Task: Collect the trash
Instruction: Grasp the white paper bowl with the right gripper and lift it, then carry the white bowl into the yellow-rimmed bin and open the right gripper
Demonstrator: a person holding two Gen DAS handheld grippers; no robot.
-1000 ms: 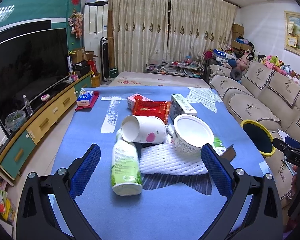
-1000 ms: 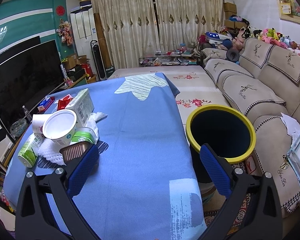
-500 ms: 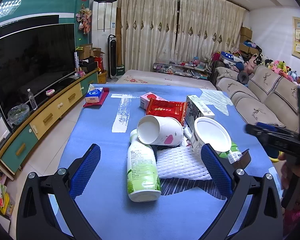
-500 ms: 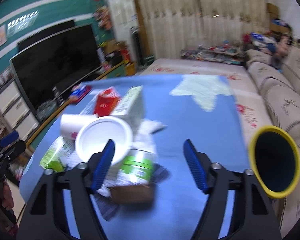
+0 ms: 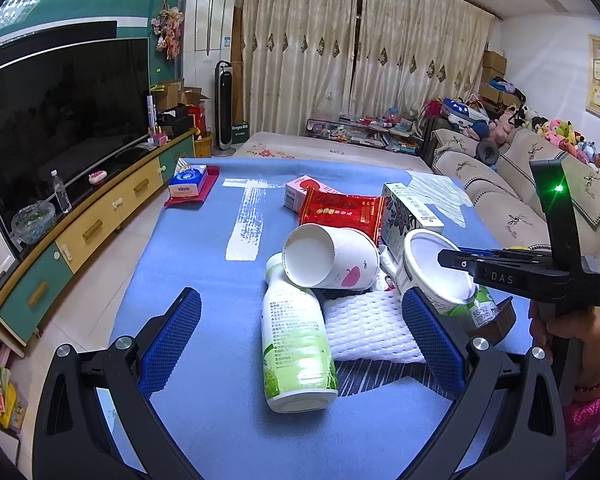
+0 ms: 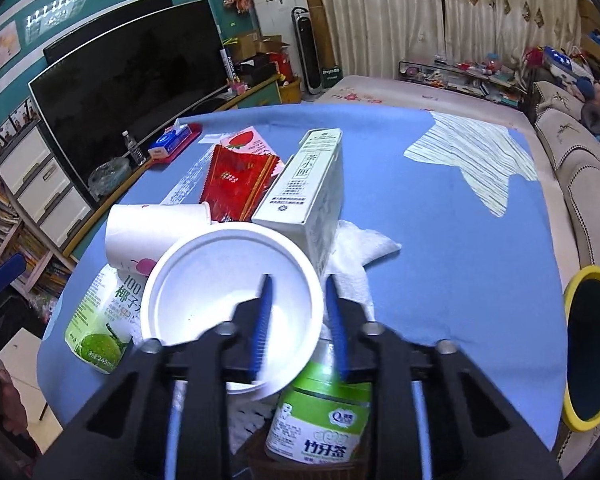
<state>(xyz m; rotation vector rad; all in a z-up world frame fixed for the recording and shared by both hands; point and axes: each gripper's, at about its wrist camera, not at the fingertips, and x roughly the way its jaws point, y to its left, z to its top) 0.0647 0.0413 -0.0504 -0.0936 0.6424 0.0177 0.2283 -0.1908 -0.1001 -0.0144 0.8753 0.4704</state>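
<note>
A heap of trash lies on the blue-clothed counter (image 5: 188,280). The right gripper (image 6: 300,320) has just been closing and now stands nearly shut over the rim of a white bowl (image 6: 220,292): one blue finger sits inside the bowl, the other just outside its wall, so the rim is between the pads; whether they press it firmly I cannot tell for sure, though it looks gripped. The bowl tilts atop the heap, resting against a tall white carton (image 6: 308,196) and above a green-labelled jar (image 6: 324,420) that lies on a brown tray. In the left wrist view the same bowl (image 5: 436,276) shows with the right gripper (image 5: 456,262) reaching in from the right, held by a hand (image 5: 560,328). The left gripper (image 5: 300,336) hovers wide open, holding nothing, its pads either side of a green and white bottle (image 5: 296,344) lying on its side, without touching it. A paper cup (image 5: 328,256) lies on its side across the bottle's neck, its mouth towards the camera. Just beside the bottle is a white foam net (image 5: 368,328). Behind the cup are a red wrapper (image 5: 340,212) and a pink carton (image 5: 300,192). Well apart, at the counter's far left corner, a tissue pack (image 5: 188,182) sits on a red mat. A yellow-rimmed bin (image 6: 588,360) stands off the counter's right edge, beside the sofa (image 6: 580,168)
</note>
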